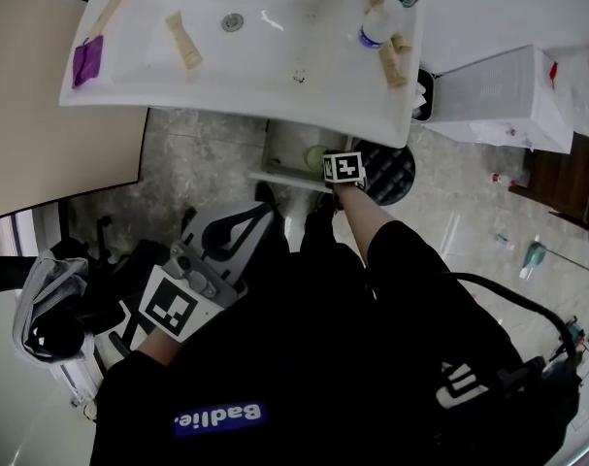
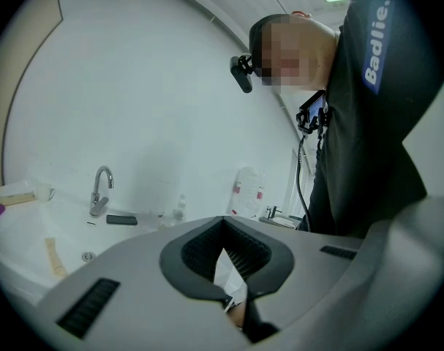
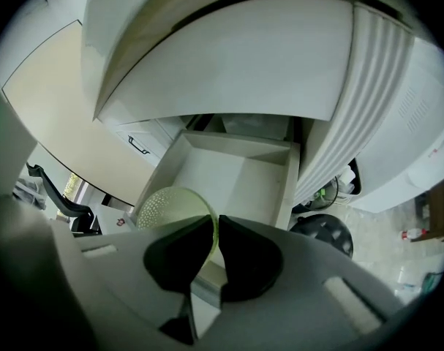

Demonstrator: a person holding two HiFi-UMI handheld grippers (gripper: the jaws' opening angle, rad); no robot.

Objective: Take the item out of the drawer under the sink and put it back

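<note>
While the right gripper [image 3: 213, 229] pinches the thin rim of a pale green dimpled bowl [image 3: 174, 205], its jaws are pressed onto that rim from both sides, just left of centre in the right gripper view. The bowl hangs over the front left corner of the open drawer [image 3: 243, 175], whose pale floor fills the middle of that frame beneath the curved underside of the sink [image 3: 229, 57].

In the head view, the right gripper [image 1: 333, 165] sits at the centre of the frame, with the bowl [image 1: 315, 154] just to its left, above the drawer [image 1: 275, 173] that juts out from below the white sink [image 1: 275, 61]. A dark round object [image 1: 389, 173] stands on the floor just to the right.

The left gripper [image 1: 238, 231] is at the lower left, well apart from the drawer. In its own view the left gripper [image 2: 223, 229] has its jaws pressed together on nothing, with a faucet [image 2: 101, 190] at left.
</note>
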